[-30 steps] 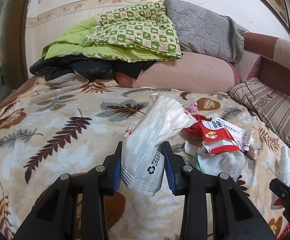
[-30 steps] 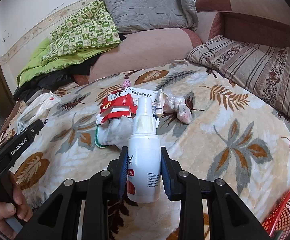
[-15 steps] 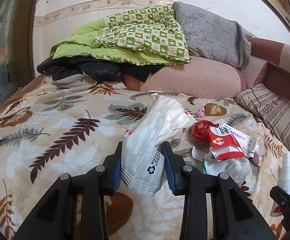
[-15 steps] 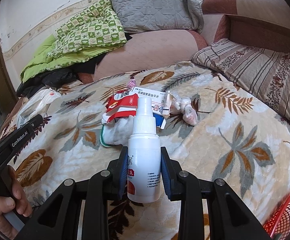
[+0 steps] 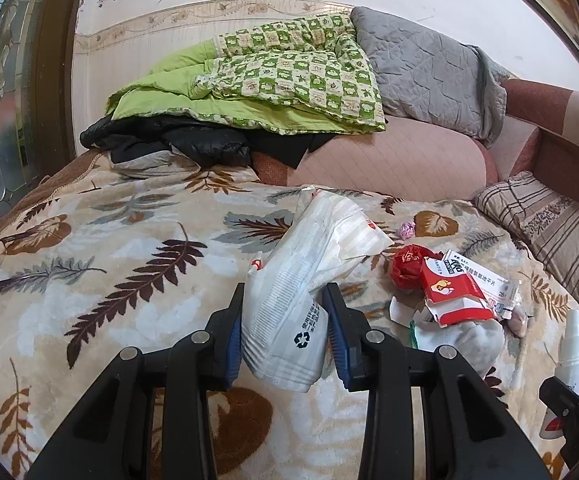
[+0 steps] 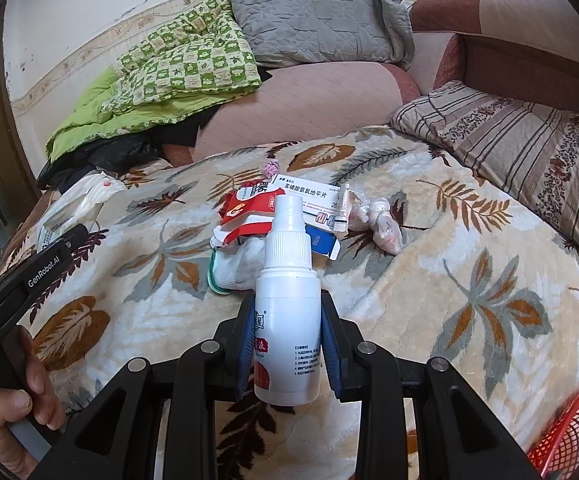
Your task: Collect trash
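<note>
My left gripper (image 5: 285, 322) is shut on a crumpled white plastic wrapper (image 5: 309, 276) held above the leaf-patterned blanket (image 5: 101, 256). My right gripper (image 6: 287, 334) is shut on a white spray bottle (image 6: 287, 312), nozzle pointing away; the same spray bottle (image 5: 569, 354) shows at the right edge of the left wrist view. On the blanket lies a heap of trash: a red and white packet (image 6: 249, 210), a white medicine box (image 6: 309, 200), a red crumpled wrapper (image 5: 407, 266), a white sock-like cloth (image 6: 241, 262), knotted clear plastic (image 6: 381, 226) and a small pink ball (image 6: 270, 168).
A red mesh basket (image 6: 569, 436) shows at the lower right of the right wrist view. Folded green quilts (image 5: 285, 80), a grey pillow (image 5: 429, 68), dark clothes (image 5: 169, 148) and a pink bolster (image 5: 389, 160) line the far wall. A striped cushion (image 6: 529, 152) lies right. A hand (image 6: 5, 412) holds the left tool.
Both grippers have drawn back and lifted a little from the trash heap, each keeping its item. The heap itself has not moved.
</note>
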A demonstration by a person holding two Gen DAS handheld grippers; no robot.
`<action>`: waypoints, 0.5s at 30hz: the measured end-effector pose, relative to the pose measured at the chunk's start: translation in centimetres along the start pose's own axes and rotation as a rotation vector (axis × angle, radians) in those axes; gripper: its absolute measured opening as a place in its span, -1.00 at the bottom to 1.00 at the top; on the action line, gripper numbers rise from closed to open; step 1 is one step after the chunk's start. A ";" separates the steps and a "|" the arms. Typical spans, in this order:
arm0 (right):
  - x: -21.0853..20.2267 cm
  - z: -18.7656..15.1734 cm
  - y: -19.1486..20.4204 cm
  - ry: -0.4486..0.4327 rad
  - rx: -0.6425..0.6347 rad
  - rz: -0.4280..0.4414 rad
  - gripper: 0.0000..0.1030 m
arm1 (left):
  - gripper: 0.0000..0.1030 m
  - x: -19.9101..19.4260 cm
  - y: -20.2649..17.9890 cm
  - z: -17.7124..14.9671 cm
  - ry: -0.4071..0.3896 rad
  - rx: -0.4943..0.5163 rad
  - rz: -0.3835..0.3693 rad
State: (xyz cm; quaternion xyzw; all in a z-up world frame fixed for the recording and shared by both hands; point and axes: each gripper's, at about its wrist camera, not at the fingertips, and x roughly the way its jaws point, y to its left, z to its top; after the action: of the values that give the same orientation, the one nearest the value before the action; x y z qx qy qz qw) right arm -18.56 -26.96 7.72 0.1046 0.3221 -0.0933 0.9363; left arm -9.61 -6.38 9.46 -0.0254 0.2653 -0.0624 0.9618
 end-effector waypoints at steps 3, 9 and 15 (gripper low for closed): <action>0.0 0.0 0.1 -0.003 -0.002 0.001 -0.38 | -0.31 0.0 0.0 0.0 -0.001 0.001 -0.001; -0.1 0.0 0.3 -0.005 -0.005 0.003 -0.38 | -0.31 -0.2 -0.1 0.1 -0.003 0.002 -0.001; -0.1 0.0 0.4 -0.004 -0.004 0.003 -0.38 | -0.31 -0.2 -0.2 0.1 -0.005 0.005 0.000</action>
State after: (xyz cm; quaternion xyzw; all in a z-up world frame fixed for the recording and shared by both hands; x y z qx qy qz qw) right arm -18.52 -26.62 7.80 0.1029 0.3202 -0.0913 0.9373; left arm -9.80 -6.50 9.66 -0.0231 0.2627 -0.0628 0.9626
